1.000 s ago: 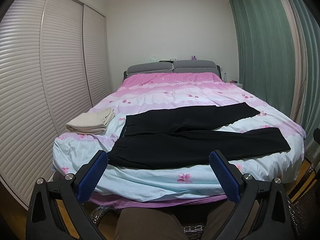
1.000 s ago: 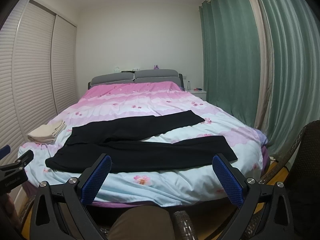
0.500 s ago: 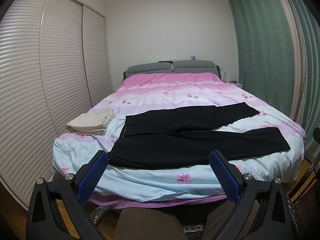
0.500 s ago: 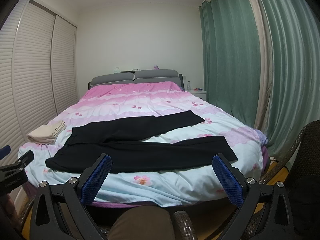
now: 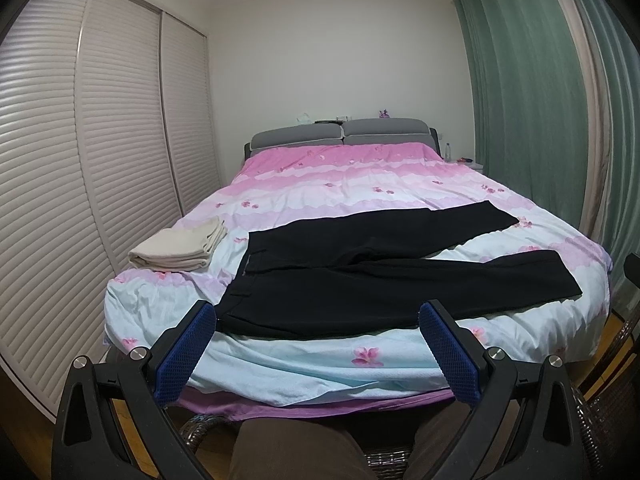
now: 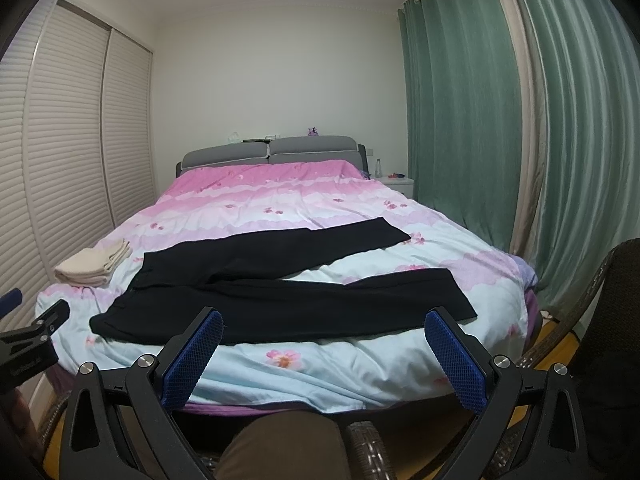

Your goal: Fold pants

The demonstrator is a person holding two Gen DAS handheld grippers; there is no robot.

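Black pants lie spread flat across the near part of the bed, waistband at the left, two legs reaching right and splayed apart. They also show in the right wrist view. My left gripper is open and empty, held off the foot of the bed, short of the pants. My right gripper is also open and empty, in front of the bed edge. The left gripper's body shows at the left edge of the right wrist view.
The bed has a pink and pale blue floral cover. A folded beige garment lies at the bed's left side. Slatted wardrobe doors stand left, green curtains right. A wicker chair is at the right.
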